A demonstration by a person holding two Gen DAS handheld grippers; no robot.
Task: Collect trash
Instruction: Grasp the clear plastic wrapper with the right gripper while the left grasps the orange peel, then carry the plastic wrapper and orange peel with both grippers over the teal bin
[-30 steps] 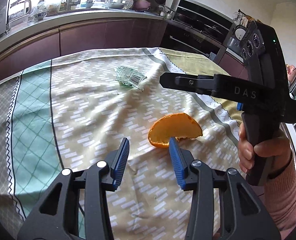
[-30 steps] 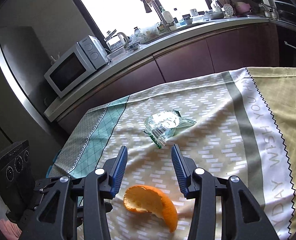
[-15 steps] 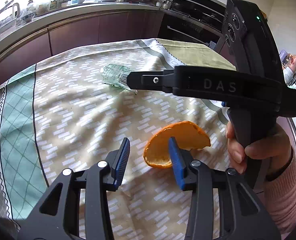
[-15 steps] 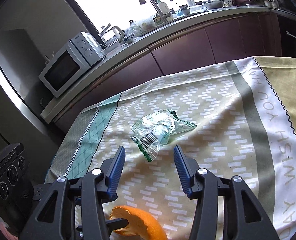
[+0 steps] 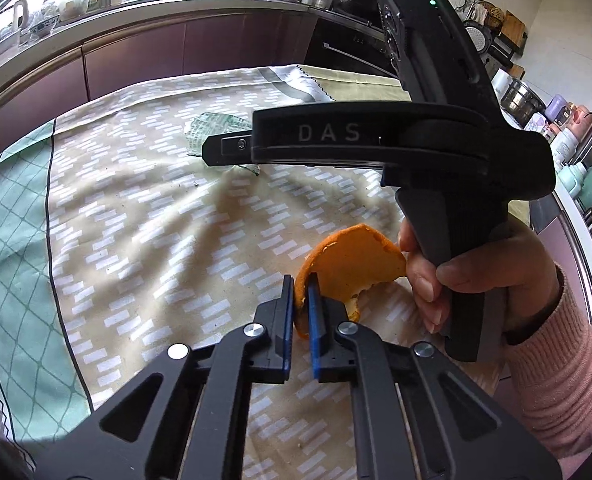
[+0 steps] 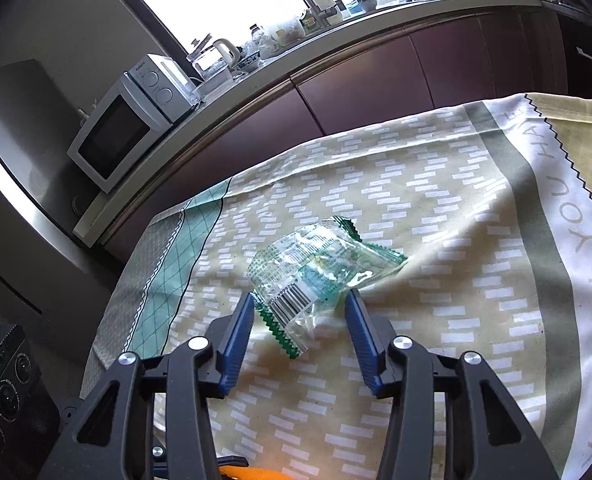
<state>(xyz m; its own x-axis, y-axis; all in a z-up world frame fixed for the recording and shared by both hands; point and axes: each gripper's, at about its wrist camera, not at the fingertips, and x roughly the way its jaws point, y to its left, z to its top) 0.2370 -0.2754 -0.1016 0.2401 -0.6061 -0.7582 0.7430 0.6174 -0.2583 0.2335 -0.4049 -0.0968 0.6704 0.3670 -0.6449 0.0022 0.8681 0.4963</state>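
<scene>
A curved orange peel (image 5: pixel 356 260) lies on the patterned tablecloth (image 5: pixel 135 220), near the front right. My left gripper (image 5: pixel 302 280) has its jaws closing, and the blue pads pinch the peel's left rim. A crumpled clear plastic wrapper (image 6: pixel 316 268) with green edges and a barcode lies farther back. My right gripper (image 6: pixel 300 298) is low over it; its jaws are closing with the wrapper's near end between the fingers, and the pads stand off it. In the left wrist view a hand (image 5: pixel 456 272) holds the right gripper (image 5: pixel 215 147), which hides part of the wrapper (image 5: pixel 211 126).
The tablecloth (image 6: pixel 416 200) covers the whole table. Behind it runs a dark-fronted kitchen counter (image 6: pixel 376 80) with a microwave (image 6: pixel 123 128), a kettle and dishes. An oven (image 5: pixel 348 48) and jars stand at the right. A pink sleeve (image 5: pixel 556 380) fills the lower right.
My left gripper has shut on the peel's rim after straddling it. The right gripper has moved forward and down, so the wrapper now sits between its fingers.
</scene>
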